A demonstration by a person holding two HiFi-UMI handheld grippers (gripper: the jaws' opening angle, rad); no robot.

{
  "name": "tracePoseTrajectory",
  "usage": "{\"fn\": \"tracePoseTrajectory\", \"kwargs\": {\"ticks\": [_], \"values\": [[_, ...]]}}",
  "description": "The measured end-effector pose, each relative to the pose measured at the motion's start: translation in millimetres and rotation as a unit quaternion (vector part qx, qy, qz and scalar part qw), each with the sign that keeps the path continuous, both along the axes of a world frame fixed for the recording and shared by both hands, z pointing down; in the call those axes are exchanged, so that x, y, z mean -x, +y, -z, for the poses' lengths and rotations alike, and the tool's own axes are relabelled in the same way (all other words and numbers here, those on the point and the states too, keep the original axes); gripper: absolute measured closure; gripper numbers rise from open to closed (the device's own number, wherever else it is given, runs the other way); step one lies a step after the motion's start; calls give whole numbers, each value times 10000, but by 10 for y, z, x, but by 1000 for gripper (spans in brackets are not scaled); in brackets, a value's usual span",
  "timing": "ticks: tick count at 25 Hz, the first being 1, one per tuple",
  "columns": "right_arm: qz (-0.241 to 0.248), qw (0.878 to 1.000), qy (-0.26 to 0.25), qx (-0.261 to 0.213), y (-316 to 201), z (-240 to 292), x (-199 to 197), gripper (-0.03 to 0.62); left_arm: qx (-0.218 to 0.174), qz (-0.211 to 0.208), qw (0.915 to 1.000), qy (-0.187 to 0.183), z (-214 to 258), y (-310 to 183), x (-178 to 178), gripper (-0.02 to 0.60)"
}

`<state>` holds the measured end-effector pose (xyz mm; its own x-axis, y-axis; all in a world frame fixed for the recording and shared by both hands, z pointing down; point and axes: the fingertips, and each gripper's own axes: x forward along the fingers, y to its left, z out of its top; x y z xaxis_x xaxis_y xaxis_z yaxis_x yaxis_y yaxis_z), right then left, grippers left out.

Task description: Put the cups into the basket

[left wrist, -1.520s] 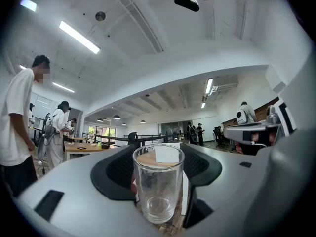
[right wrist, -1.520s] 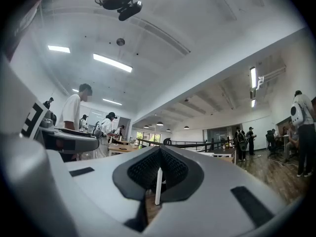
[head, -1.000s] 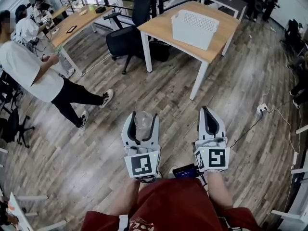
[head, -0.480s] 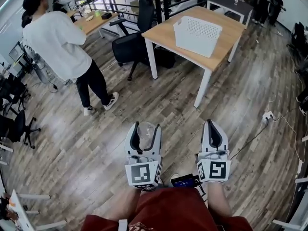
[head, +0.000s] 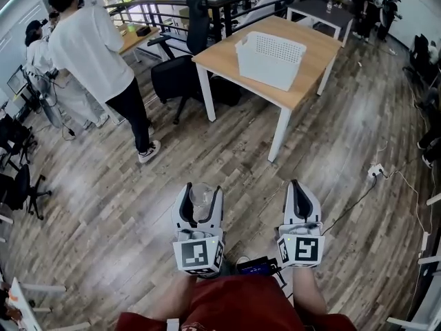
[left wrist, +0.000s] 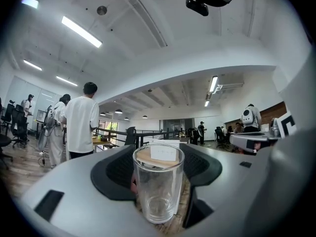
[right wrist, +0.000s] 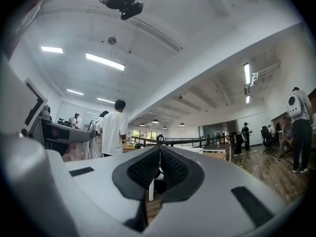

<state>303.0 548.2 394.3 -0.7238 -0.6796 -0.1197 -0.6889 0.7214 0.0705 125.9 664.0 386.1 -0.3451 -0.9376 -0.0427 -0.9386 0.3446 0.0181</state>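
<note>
Left gripper grips our cup, right gripper's shut empty; slick glass might slip before we reach the basket.

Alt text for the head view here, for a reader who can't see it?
Seen from above, the left gripper holds a clear glass cup between its jaws and the right gripper is shut and empty, both over a wood floor. Ahead stands a wooden table with a white basket on it; a person in a white shirt stands at the left.
</note>
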Motion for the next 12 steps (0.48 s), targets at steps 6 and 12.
{"fn": "tracePoseTrajectory", "kwargs": {"ticks": [6,12], "values": [[-35,9998,195,-55,-121,-45,141,582,133,-138,9998,111,-127,-224,138,295],[-105,9990,420,-120,-297,-49,448,582,138,-289,9993,192,-172,-461,386,295]]}}
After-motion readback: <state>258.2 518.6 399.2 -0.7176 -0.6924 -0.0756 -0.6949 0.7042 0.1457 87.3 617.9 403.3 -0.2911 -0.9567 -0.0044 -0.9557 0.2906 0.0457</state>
